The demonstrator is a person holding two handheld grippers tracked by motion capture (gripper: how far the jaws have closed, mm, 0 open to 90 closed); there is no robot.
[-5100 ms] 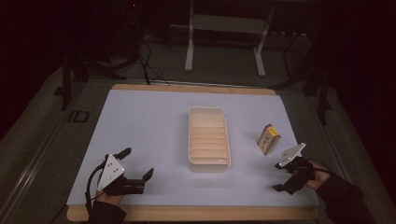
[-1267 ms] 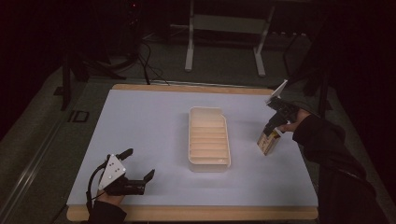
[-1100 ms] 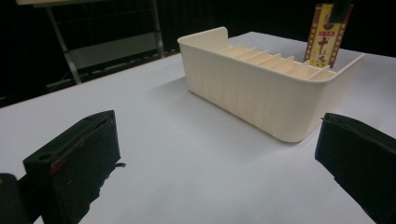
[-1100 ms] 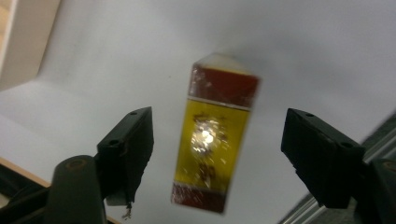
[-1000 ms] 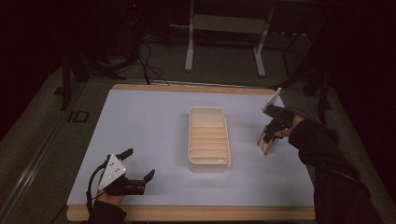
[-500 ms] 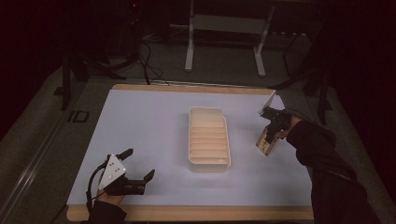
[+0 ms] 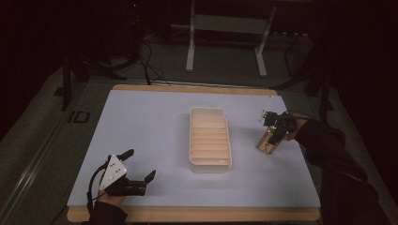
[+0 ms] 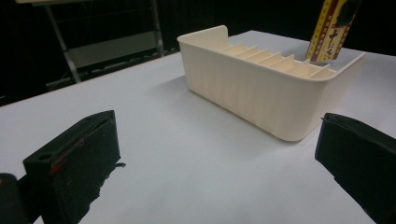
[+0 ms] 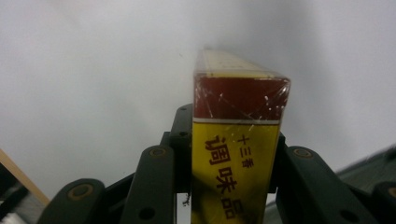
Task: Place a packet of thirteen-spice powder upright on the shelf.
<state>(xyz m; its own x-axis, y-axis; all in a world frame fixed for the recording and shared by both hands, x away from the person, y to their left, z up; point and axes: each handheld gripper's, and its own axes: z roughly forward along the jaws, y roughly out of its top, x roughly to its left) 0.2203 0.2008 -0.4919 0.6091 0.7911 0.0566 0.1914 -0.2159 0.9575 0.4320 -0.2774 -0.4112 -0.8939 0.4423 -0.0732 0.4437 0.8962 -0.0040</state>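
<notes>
Yellow box (image 9: 236, 154) clamped in right claw (image 9: 233, 186), label legible up close, left claw (image 8: 215, 154) wide beside cream tray (image 8: 261, 98)

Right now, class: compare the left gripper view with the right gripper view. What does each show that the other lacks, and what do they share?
Left gripper view alone: the cream slotted tray, and the left gripper with its jaws wide apart and nothing between them.

Right gripper view alone: the right gripper shut on the yellow box, the box's dark red end panel, and brown Chinese print on its yellow face.

Both: the yellow box and the white tabletop.
</notes>
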